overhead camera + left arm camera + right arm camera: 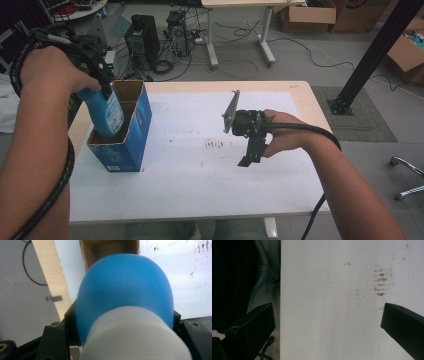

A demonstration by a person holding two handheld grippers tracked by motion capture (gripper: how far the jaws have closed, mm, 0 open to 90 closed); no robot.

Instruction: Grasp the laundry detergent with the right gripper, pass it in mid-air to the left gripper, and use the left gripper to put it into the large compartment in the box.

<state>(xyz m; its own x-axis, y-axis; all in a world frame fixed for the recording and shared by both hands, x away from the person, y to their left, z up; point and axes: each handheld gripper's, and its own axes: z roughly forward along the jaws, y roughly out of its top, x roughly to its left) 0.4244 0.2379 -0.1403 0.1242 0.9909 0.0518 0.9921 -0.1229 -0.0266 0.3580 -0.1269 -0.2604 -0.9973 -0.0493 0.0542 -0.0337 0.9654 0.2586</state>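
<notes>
A blue bottle [106,112] with a white cap [132,337] stands upright, its lower part inside the near compartment of an open blue cardboard box [127,150] at the table's left. My left gripper [101,91] is shut on the bottle's upper part, and the bottle [125,285] bulges between the black jaws in the left gripper view. The box's brown inside [100,250] lies beyond it. My right gripper [248,159] hovers over the table's middle right, apart from the box. Its jaws [327,307] stand wide open with nothing between them.
The white table [200,190] carries brown smudges [215,144] near its middle. A black slanted post [370,55] rises beyond the right edge. Computer towers [142,37] and cables lie on the floor behind. Cardboard boxes [305,17] sit at the back right.
</notes>
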